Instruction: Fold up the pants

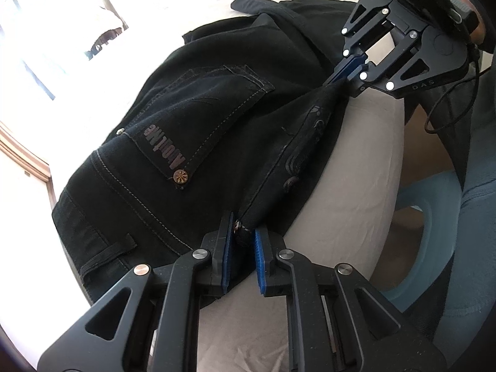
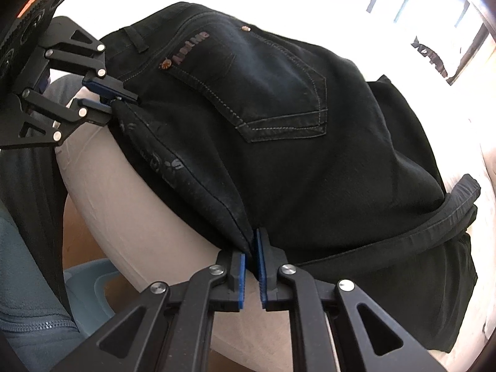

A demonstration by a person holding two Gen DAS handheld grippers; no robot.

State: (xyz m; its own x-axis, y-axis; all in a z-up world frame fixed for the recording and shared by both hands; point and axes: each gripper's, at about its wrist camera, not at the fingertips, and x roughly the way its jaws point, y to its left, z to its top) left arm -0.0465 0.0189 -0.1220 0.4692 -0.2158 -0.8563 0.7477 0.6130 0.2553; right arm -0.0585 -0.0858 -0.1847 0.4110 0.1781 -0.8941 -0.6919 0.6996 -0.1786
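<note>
Black jeans point(image 1: 192, 117) lie on a pale bed, back pocket with a brand label facing up; they also show in the right wrist view point(image 2: 279, 99). My left gripper point(image 1: 243, 232) is shut on the near edge of the pants by the waistband corner. My right gripper point(image 2: 251, 248) is shut on the same near edge farther along. Each gripper shows in the other's view: the right one point(image 1: 339, 82) at the upper right, the left one point(image 2: 116, 100) at the upper left. The fabric edge is stretched between them. The legs point(image 2: 403, 248) are bunched to the right.
The bed's pale sheet point(image 1: 356, 186) has a rounded near edge. A light blue tub point(image 1: 434, 241) stands on the floor beside it. The person's grey-blue sleeve point(image 2: 28, 310) is close by. Bright windows point(image 1: 37, 31) lie beyond the bed.
</note>
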